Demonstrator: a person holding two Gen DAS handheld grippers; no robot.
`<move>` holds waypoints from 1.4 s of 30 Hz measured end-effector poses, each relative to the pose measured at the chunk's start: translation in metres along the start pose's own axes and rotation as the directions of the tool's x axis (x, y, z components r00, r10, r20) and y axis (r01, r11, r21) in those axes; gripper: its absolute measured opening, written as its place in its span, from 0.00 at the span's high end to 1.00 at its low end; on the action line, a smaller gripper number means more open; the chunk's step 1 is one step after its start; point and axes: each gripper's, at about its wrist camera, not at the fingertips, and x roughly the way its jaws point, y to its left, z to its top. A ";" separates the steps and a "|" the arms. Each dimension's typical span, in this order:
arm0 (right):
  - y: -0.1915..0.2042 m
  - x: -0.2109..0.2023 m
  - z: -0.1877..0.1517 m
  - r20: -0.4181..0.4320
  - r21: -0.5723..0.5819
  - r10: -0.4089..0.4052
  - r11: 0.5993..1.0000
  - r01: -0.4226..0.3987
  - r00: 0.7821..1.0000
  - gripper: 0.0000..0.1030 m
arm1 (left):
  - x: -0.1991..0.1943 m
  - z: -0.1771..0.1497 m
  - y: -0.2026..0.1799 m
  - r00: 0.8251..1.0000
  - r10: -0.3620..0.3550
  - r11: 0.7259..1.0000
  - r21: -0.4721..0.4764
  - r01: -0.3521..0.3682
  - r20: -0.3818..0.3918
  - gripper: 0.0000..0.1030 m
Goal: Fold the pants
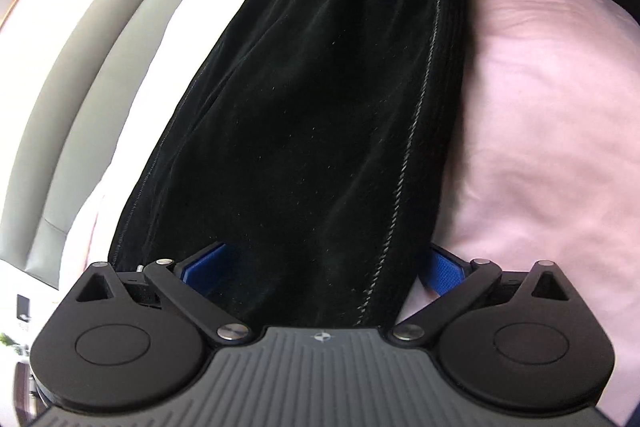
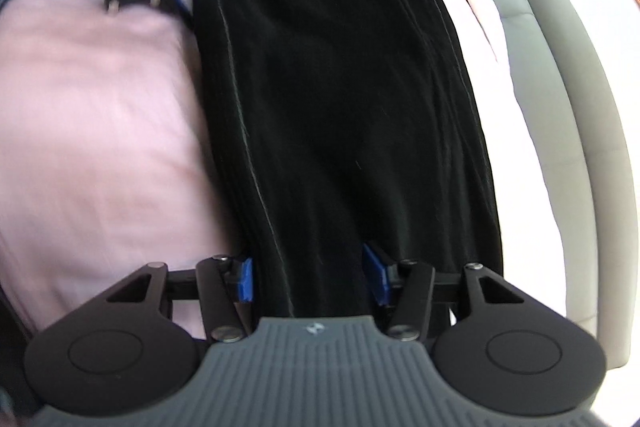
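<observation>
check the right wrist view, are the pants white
No, the pants stretched between the two hand-held grippers are black, on pink bedding.

Bright daylight blows out the white areas beside the black pants (image 1: 312,115), whose folds sink into near-featureless shadow. The right wrist view is softly blurred. Fisheye distortion bends the edges around the pants in both views.

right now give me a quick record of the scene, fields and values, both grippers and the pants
garment: black pants, stretched lengthwise between the two grippers
surface: pink sheet under and beside the pants
left gripper: shut on one end of the pants, fabric bunched between blue pads
right gripper: shut on the opposite end
background: grey cushion along the far side
fold state: narrow strip, not yet folded end to end
</observation>
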 end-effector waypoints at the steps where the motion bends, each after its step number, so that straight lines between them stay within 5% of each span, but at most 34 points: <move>1: -0.002 0.000 -0.008 -0.013 -0.004 -0.005 1.000 0.005 1.000 0.52 | 0.002 -0.003 0.003 1.000 -0.010 1.000 -0.017 0.010 0.004 0.00; 10: -0.021 0.010 -0.077 -0.135 -0.044 -0.070 0.997 0.064 0.988 0.52 | 0.003 -0.029 0.010 0.994 0.108 0.993 0.052 -0.108 0.001 0.00; 15: -0.025 0.021 -0.137 -0.244 -0.037 -0.108 0.994 0.102 0.964 0.51 | -0.004 -0.036 0.020 0.998 0.037 0.999 0.020 -0.036 -0.054 0.00; 20: -0.041 0.017 -0.195 -0.325 0.050 -0.137 0.986 0.161 0.936 0.52 | -0.001 -0.052 0.023 0.998 0.047 0.990 0.138 -0.040 -0.046 0.00; 24: -0.036 0.010 -0.233 -0.366 0.058 -0.144 0.982 0.177 0.920 0.71 | -0.008 -0.066 0.025 0.994 0.072 0.978 0.203 -0.055 -0.079 0.00; 28: -0.028 0.003 -0.257 -0.392 0.082 -0.198 0.965 0.248 0.898 0.74 | -0.010 -0.077 0.030 0.987 0.111 0.961 0.265 -0.078 -0.113 0.00; 32: -0.023 -0.005 -0.268 -0.400 0.128 -0.216 0.949 0.288 0.891 0.90 | 0.006 -0.083 0.032 0.959 0.232 0.926 0.339 -0.166 -0.165 0.00; 33: -0.019 -0.011 -0.274 -0.396 0.139 -0.219 0.946 0.294 0.892 0.92 | 0.008 -0.087 0.033 0.954 0.245 0.925 0.337 -0.175 -0.175 0.02; 36: -0.023 -0.019 -0.278 -0.375 0.164 -0.234 0.935 0.313 0.897 0.95 | 0.009 -0.093 0.033 0.955 0.211 0.932 0.337 -0.133 -0.208 0.67; 39: -0.025 -0.029 -0.278 -0.353 0.167 -0.266 0.925 0.340 0.897 0.98 | -0.003 -0.098 0.030 0.960 0.208 0.919 0.374 -0.125 -0.188 0.76; 42: -0.035 -0.043 -0.278 -0.324 0.173 -0.308 0.910 0.376 0.895 1.00 | -0.024 -0.097 0.032 0.966 0.204 0.938 0.313 -0.146 -0.161 0.78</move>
